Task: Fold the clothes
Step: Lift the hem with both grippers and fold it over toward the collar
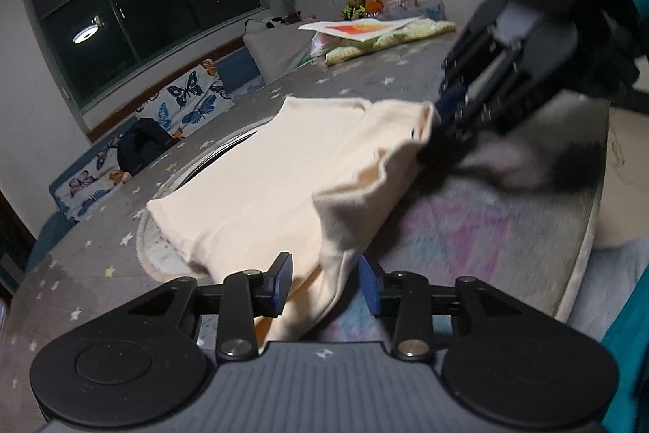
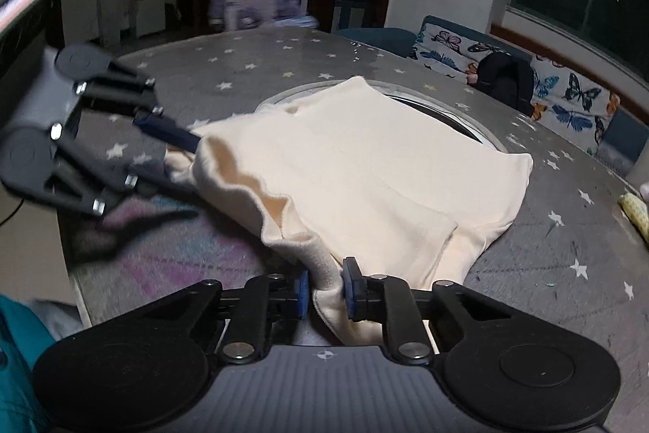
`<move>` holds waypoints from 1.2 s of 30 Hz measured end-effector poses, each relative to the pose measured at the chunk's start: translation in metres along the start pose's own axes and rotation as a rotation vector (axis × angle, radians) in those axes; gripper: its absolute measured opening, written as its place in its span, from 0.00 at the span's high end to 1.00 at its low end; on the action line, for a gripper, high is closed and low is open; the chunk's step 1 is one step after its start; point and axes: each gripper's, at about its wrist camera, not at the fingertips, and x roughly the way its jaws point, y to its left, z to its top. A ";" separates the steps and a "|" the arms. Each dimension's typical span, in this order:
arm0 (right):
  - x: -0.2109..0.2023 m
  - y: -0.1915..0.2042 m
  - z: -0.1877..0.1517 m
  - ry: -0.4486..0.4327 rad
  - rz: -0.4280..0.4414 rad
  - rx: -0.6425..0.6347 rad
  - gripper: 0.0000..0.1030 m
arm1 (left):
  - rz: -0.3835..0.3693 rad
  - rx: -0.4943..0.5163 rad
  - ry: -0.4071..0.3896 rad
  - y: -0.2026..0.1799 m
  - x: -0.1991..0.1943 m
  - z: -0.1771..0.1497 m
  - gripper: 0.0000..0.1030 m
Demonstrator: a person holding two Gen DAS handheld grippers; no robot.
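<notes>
Cream garment [image 1: 259,185] lies on the round star-print table [image 1: 101,238], over the inset ring at its centre. Left gripper [image 1: 324,283]: cloth corner sits between the blue pads, but a gap shows on the right pad side, so clamp state unclear. Right gripper [image 2: 324,287] is pinched on the hem at 6 o'clock in its view; garment spreads toward 12–2 o'clock. Left gripper reaches in from 9 o'clock there.
</notes>
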 end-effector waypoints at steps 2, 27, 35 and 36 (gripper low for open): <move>0.000 -0.002 0.002 -0.001 0.002 0.012 0.83 | 0.006 0.009 0.006 0.001 0.002 -0.003 0.69; -0.082 0.040 0.001 -0.048 0.076 -0.023 0.89 | -0.093 -0.126 -0.079 -0.008 -0.093 0.003 0.97; -0.116 0.051 0.013 -0.063 0.095 -0.063 0.89 | -0.055 -0.129 -0.113 0.000 -0.103 0.021 0.97; -0.115 0.048 0.016 -0.074 0.082 -0.067 0.89 | -0.048 -0.131 -0.112 0.004 -0.095 0.024 0.97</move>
